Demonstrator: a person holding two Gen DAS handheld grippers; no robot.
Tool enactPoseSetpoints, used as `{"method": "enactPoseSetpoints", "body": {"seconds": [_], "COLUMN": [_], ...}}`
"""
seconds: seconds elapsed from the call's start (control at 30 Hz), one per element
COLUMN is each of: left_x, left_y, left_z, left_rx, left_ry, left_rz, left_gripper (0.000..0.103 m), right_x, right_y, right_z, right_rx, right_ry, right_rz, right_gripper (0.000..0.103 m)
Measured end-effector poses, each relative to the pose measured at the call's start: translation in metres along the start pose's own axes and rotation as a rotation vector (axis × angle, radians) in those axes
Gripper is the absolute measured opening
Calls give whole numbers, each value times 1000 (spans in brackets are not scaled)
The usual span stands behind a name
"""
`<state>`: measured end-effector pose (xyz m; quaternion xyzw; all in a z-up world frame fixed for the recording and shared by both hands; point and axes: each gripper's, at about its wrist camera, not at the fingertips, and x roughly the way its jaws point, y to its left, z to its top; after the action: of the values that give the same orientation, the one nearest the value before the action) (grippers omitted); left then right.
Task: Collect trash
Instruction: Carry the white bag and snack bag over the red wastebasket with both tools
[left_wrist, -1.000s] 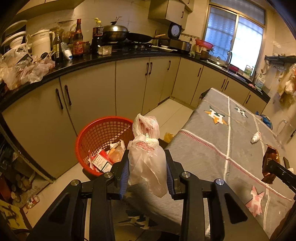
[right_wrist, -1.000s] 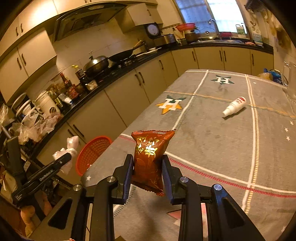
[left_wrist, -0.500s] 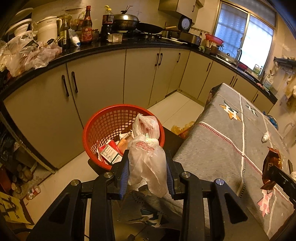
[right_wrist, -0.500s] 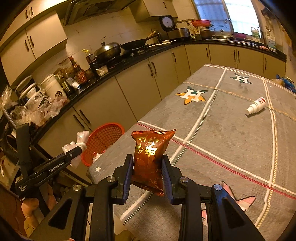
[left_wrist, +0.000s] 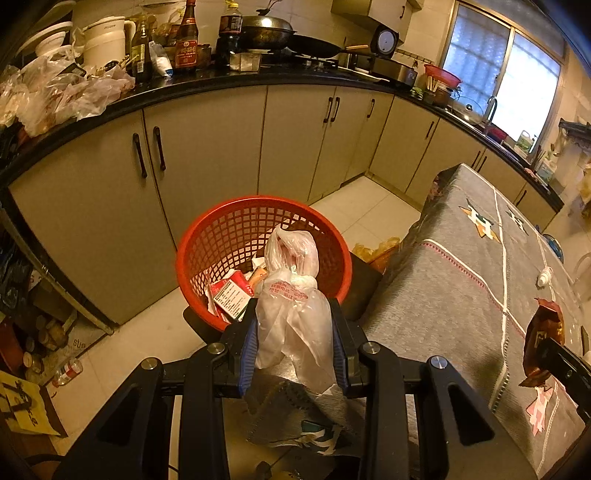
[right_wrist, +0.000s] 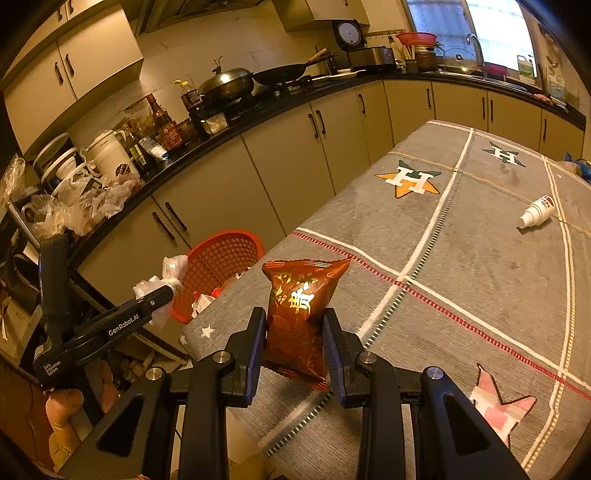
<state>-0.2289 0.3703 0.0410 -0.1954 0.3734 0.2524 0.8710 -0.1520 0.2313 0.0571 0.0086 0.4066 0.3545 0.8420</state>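
Note:
My left gripper (left_wrist: 293, 325) is shut on a knotted clear plastic bag (left_wrist: 291, 295), held just in front of the near rim of a red mesh basket (left_wrist: 229, 236) that stands on the floor with cartons and wrappers inside. My right gripper (right_wrist: 293, 328) is shut on a red-brown snack packet (right_wrist: 299, 306) above the near corner of the grey tablecloth (right_wrist: 461, 266). In the right wrist view the left gripper (right_wrist: 155, 295) and its plastic bag (right_wrist: 166, 273) hang beside the basket (right_wrist: 221, 258). In the left wrist view the snack packet (left_wrist: 543, 332) shows at the right edge.
A small white bottle (right_wrist: 535, 214) lies on the table at the far right. Beige cupboards (left_wrist: 207, 147) under a black counter crowded with bottles, pans and plastic bags run behind the basket. A black stool (left_wrist: 360, 280) stands between basket and table. Cans (left_wrist: 66, 369) lie on the floor at left.
Both grippers have moved left toward the basket, which now looks larger and closer under the plastic bag. The snack packet has travelled from mid-table to the table's near corner. Both grips are unchanged.

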Motion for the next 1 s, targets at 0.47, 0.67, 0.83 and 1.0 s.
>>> {"method": "enactPoseSetpoints", "body": {"seconds": [0.47, 0.67, 0.83, 1.0], "left_x": [2, 4, 6, 10], "left_y": [11, 16, 24, 31], "left_z": [-1, -1, -1, -2], "left_rx": [8, 1, -10, -27], "left_ry": [-20, -21, -18, -10], "left_rz": [37, 42, 43, 45], "left_gripper": [33, 33, 33, 33], "right_x": [14, 20, 26, 36], "right_y": [17, 26, 32, 39], "right_z": [1, 4, 8, 10], "right_rx": [-49, -76, -92, -105], "right_ry": [26, 31, 39, 59], "right_rz": [11, 11, 13, 20], "right_gripper": [33, 33, 33, 33]}}
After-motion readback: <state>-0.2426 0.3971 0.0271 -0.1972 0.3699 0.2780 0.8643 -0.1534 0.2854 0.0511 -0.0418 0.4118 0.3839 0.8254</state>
